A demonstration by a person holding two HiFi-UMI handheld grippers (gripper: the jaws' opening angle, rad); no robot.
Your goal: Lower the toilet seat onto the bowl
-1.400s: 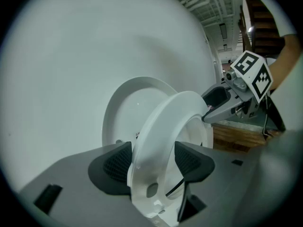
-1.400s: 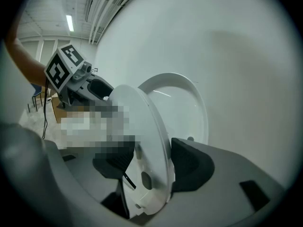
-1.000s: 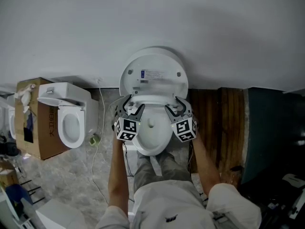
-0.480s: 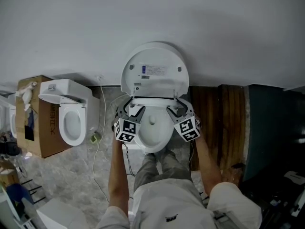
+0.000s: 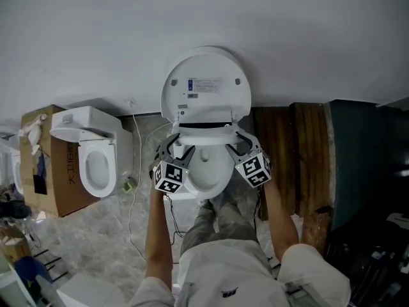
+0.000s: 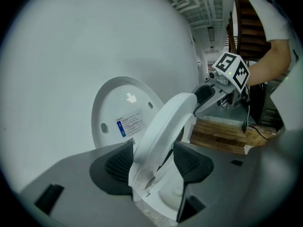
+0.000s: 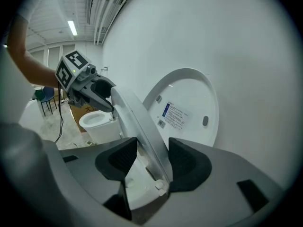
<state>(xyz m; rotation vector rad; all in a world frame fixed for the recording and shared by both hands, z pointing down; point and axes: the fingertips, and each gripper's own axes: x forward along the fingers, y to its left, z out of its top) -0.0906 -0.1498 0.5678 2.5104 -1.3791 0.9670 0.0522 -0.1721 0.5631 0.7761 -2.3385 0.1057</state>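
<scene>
A white toilet stands against the wall with its lid (image 5: 206,85) upright. The toilet seat (image 5: 204,132) leans forward, away from the lid and above the bowl (image 5: 208,171). My left gripper (image 5: 179,147) holds the seat's left side. In the left gripper view the seat (image 6: 165,122) fills the space between the pads of the left gripper (image 6: 151,162), whose jaws are closing. My right gripper (image 5: 238,144) is at the seat's right side. In the right gripper view the seat's thin edge (image 7: 132,112) runs between the pads of the right gripper (image 7: 152,162), which are closing on it.
A second toilet (image 5: 96,165) stands at the left beside a cardboard box (image 5: 41,171). A thin cable (image 5: 131,203) trails over the floor. A wooden platform (image 5: 287,146) lies right of the toilet. The person's legs stand in front of the bowl.
The seat has tipped forward from the lid, and a dark gap now shows between them. Both grippers stay at the seat's sides. The right jaws have narrowed.
</scene>
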